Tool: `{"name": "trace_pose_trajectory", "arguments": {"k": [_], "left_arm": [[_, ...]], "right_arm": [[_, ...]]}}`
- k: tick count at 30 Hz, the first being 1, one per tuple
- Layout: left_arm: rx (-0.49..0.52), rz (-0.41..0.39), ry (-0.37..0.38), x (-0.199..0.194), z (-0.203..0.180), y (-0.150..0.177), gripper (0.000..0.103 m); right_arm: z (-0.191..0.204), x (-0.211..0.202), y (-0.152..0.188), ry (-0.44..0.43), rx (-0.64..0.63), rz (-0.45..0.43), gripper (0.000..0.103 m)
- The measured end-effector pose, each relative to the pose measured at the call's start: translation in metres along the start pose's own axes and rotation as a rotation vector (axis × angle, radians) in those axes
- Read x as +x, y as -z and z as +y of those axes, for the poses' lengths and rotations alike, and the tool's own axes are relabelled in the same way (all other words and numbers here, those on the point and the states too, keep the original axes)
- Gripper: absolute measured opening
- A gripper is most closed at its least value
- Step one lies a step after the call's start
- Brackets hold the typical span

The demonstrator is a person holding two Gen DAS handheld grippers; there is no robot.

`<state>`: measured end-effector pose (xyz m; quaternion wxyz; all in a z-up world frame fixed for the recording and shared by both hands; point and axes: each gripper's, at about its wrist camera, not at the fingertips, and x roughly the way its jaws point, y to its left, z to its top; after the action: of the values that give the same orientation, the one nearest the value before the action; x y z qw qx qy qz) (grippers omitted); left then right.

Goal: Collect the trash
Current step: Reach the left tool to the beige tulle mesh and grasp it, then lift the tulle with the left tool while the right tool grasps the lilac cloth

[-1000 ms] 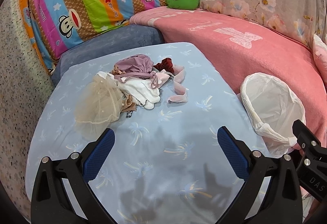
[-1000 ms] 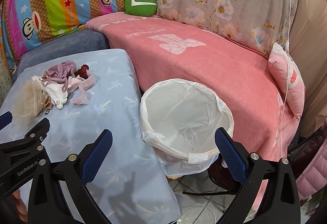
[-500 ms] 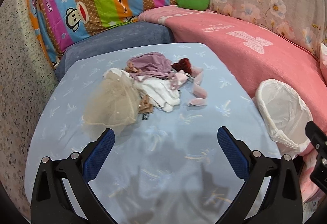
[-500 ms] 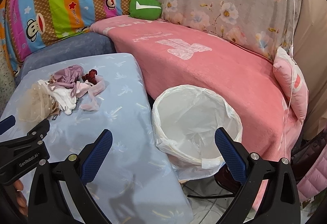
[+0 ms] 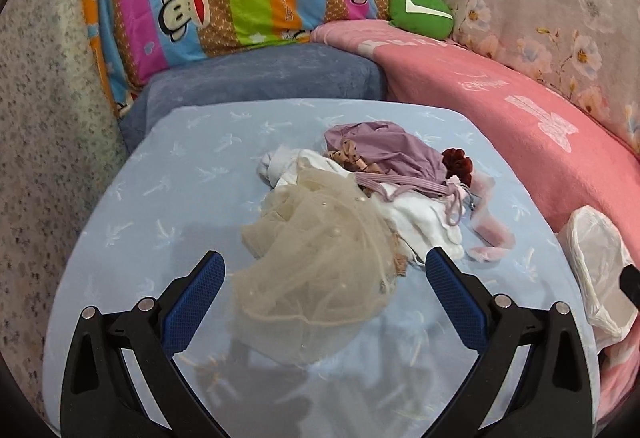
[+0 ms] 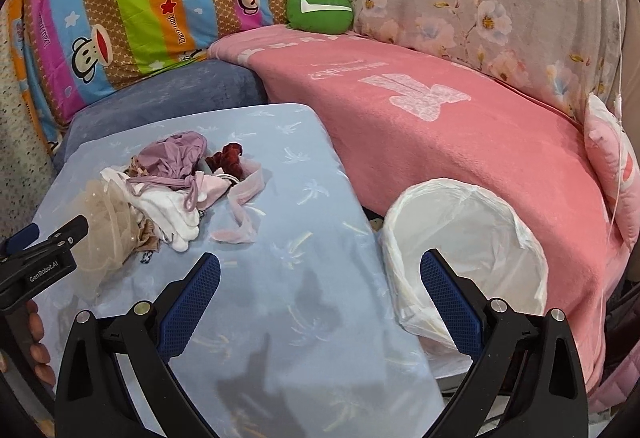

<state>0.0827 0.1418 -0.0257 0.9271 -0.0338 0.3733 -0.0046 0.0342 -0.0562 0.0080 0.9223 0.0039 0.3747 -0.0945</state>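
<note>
With the left tool [image 5: 324, 276] spread wide over the beige tulle [image 5: 316, 270] on the counter [image 5: 160, 198], pinch deep into its bunched middle, since the right tool [image 6: 320, 286] hangs open beside the lined bin [image 6: 464, 238].

My left gripper [image 5: 322, 280] spread wide w/ beige tulle [image 5: 316, 270] between its fingers, cloth pile [image 5: 400, 190] blocking beyond, bare counter [image 6: 304, 302] under my right gripper [image 6: 320, 290], lined bin [image 6: 464, 246] mouth unobstructed just right, pink sofa [image 6: 460, 142] behind.
</note>
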Motion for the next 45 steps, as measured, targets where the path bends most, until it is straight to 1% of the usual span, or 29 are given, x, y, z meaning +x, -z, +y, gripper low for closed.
{"name": "trace_pose_trajectory", "arguments": {"k": [6,10,13,15,16,17,19,20,21,22,23,25,28,33,37,38,39,40,41,42,43,45], "left_arm": [[-0.021,0.029,0.019,0.024,0.022,-0.003,0.096],[-0.075,0.057,0.057,0.037,0.036,-0.005,0.096],[-0.084,0.075,0.088,0.045,0.040,-0.007,0.095],[-0.096,0.090,0.127,0.049,0.043,-0.007,0.087],[-0.100,0.099,0.144,0.050,0.044,-0.007,0.078],[-0.109,0.111,0.174,0.051,0.046,-0.006,0.072],[-0.120,0.129,0.207,0.053,0.049,-0.005,0.050],[-0.121,0.133,0.220,0.052,0.051,-0.004,0.037],[-0.119,0.133,0.235,0.051,0.053,-0.004,0.031],[-0.118,0.133,0.242,0.050,0.054,-0.004,0.023],[-0.120,0.125,0.245,0.046,0.057,-0.004,0.017],[-0.123,0.109,0.248,0.040,0.059,-0.005,0.011],[-0.139,0.084,0.256,0.030,0.069,-0.009,0.010],[-0.157,0.035,0.247,0.019,0.081,-0.021,0.008],[-0.151,0.000,0.247,0.012,0.083,-0.028,0.008],[-0.147,-0.005,0.247,0.011,0.083,-0.030,0.008],[-0.144,-0.010,0.245,0.010,0.083,-0.032,0.008],[-0.141,-0.015,0.244,0.010,0.082,-0.033,0.008],[-0.137,-0.023,0.241,0.009,0.082,-0.035,0.008],[-0.134,-0.029,0.240,0.007,0.081,-0.035,0.008],[-0.131,-0.032,0.239,0.007,0.080,-0.036,0.008],[-0.125,-0.037,0.236,0.005,0.079,-0.038,0.008]], "right_arm": [[0.030,0.035,-0.017,-0.038,0.000,0.009,0.097],[0.049,0.054,-0.026,-0.039,-0.021,0.017,0.097],[0.067,0.066,-0.030,-0.078,-0.033,0.022,0.097],[0.079,0.073,-0.030,-0.103,-0.046,0.035,0.094],[0.085,0.077,-0.029,-0.114,-0.054,0.044,0.092],[0.092,0.081,-0.028,-0.127,-0.062,0.057,0.089],[0.104,0.088,-0.026,-0.149,-0.071,0.078,0.082],[0.109,0.089,-0.024,-0.161,-0.074,0.083,0.077],[0.112,0.090,-0.023,-0.170,-0.078,0.086,0.073],[0.117,0.090,-0.022,-0.179,-0.082,0.087,0.071],[0.119,0.091,-0.020,-0.186,-0.087,0.088,0.067],[0.126,0.093,-0.021,-0.197,-0.100,0.094,0.065],[0.134,0.095,-0.024,-0.202,-0.117,0.090,0.063],[0.142,0.098,-0.039,-0.199,-0.132,0.051,0.063],[0.144,0.115,-0.047,-0.203,-0.132,0.072,0.062],[0.145,0.122,-0.047,-0.202,-0.135,0.087,0.058],[0.145,0.128,-0.046,-0.201,-0.137,0.102,0.051],[0.146,0.133,-0.046,-0.202,-0.137,0.115,0.048],[0.146,0.137,-0.045,-0.203,-0.135,0.122,0.042],[0.145,0.139,-0.045,-0.206,-0.132,0.126,0.032],[0.143,0.140,-0.045,-0.211,-0.128,0.128,0.026],[0.139,0.140,-0.045,-0.219,-0.116,0.127,0.005]]}}
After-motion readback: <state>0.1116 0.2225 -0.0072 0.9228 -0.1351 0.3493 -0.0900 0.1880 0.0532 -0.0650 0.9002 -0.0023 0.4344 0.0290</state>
